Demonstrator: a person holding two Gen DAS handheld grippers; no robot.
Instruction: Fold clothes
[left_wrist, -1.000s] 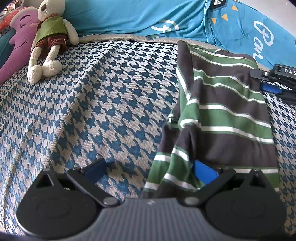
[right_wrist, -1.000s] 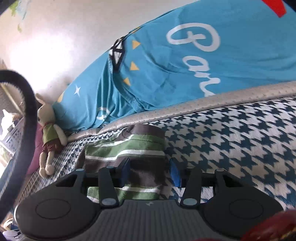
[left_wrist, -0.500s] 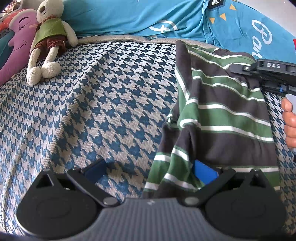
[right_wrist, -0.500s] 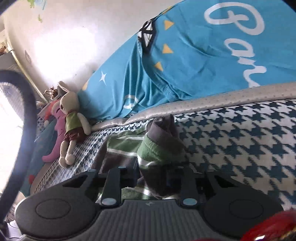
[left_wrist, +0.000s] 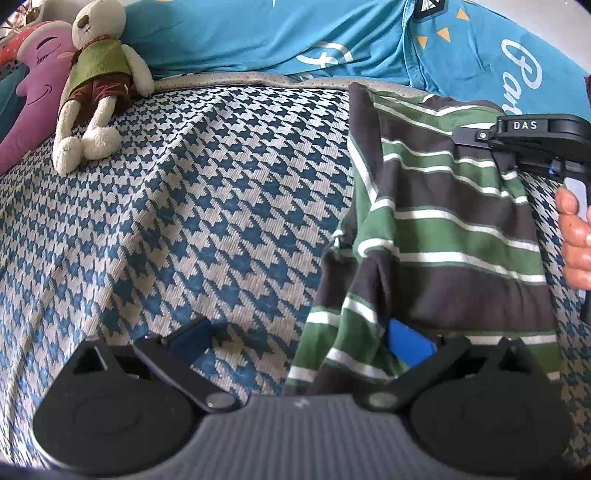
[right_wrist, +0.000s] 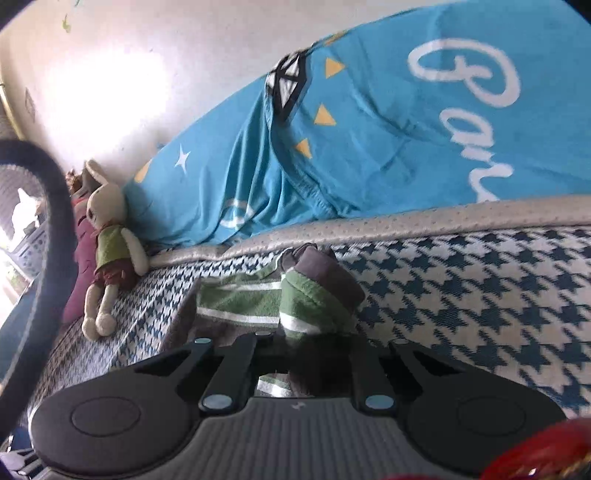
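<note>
At the bottom of the left wrist view, the left gripper (left_wrist: 299, 343) stands wide open over the shirt (left_wrist: 450, 229) hem, low right. The right gripper (right_wrist: 314, 354) is closing on bunched shirt fabric. Farther off, upper left, lies a stuffed rabbit (left_wrist: 96, 81).

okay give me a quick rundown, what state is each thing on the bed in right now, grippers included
Shirt: striped, partly folded, far corner bunched and lifted.
Right gripper: jaws closing on that corner.
Left gripper: wide open, one pad under the shirt's near edge.
Plush bunny: lying against the blue bedding.
Bed cover: spread flat.
</note>
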